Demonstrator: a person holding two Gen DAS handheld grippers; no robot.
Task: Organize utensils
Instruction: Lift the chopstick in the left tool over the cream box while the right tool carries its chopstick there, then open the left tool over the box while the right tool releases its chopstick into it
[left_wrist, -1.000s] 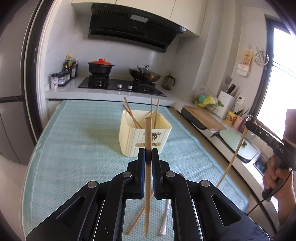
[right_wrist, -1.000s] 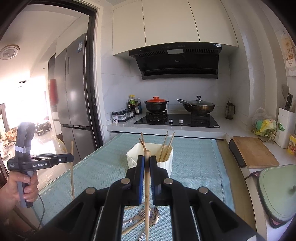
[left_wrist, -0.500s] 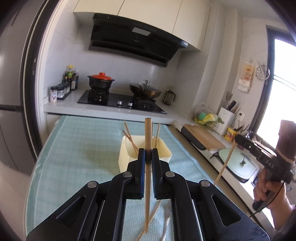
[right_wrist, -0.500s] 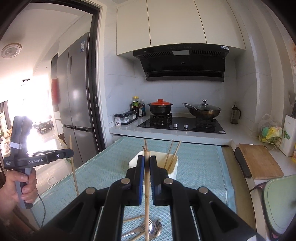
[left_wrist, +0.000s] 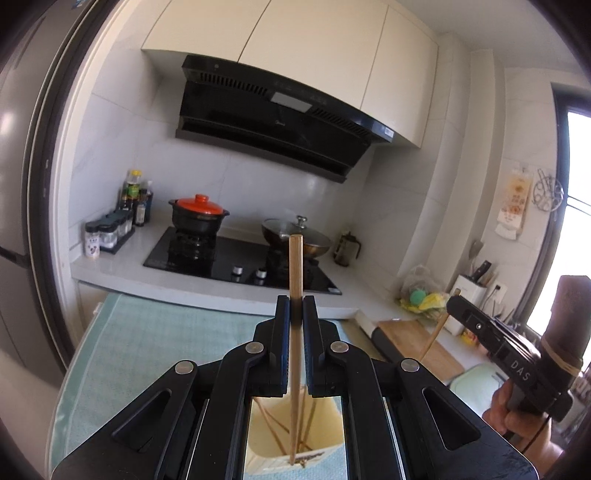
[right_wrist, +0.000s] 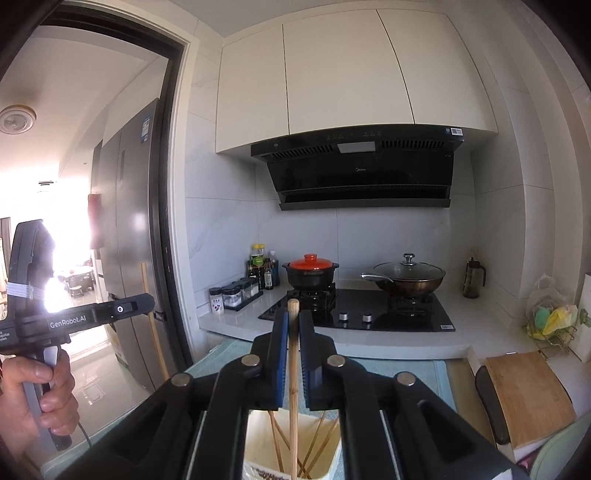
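wrist views face stove (left_wrist: 240, 254), share holder (right_wrist: 291, 461)

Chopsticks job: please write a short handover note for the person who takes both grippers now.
Left gripper: jaws shut on a wooden chopstick, held upright, its lower end over the cream holder.
Right gripper: jaws shut on a second chopstick, also upright above the same holder.
Done: several chopsticks already stand in the holder.
Left: lower both chopsticks in and open the jaws. Whether utensils remain on the green mat cannot be seen now; check it.
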